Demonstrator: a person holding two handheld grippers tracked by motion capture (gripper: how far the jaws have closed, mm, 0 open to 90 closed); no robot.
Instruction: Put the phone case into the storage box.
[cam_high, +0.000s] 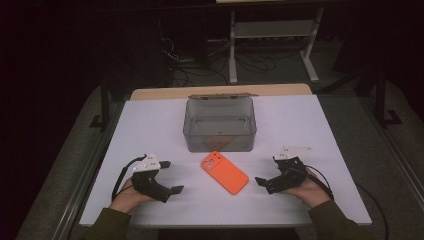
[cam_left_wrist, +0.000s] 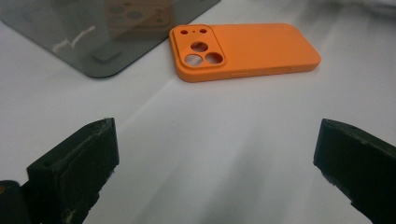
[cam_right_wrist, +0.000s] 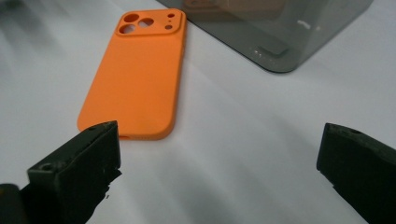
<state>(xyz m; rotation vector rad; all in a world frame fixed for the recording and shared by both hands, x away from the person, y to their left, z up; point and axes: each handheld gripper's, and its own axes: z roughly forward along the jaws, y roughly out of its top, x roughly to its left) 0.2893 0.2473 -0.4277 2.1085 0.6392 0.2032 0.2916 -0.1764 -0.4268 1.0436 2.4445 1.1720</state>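
Note:
An orange phone case (cam_high: 224, 171) lies flat on the white table (cam_high: 150, 125), camera holes up, just in front of a clear grey box (cam_high: 220, 125). My left gripper (cam_high: 170, 177) rests at the case's left, jaws wide apart and empty. My right gripper (cam_high: 267, 174) sits at the case's right, also open and empty. In the left gripper view the phone case (cam_left_wrist: 243, 50) lies ahead between the jaws, beside the box (cam_left_wrist: 93, 32). The right gripper view has the phone case (cam_right_wrist: 137, 74) ahead on the left and the box (cam_right_wrist: 280, 32) at the upper right.
The box stands open with its lid (cam_high: 220, 95) folded back. A wooden strip (cam_high: 150, 93) edges the table's far side. Beyond it stand a white metal frame (cam_high: 272, 30) and floor cables (cam_high: 200, 60). Bare white surface lies to both sides of the box.

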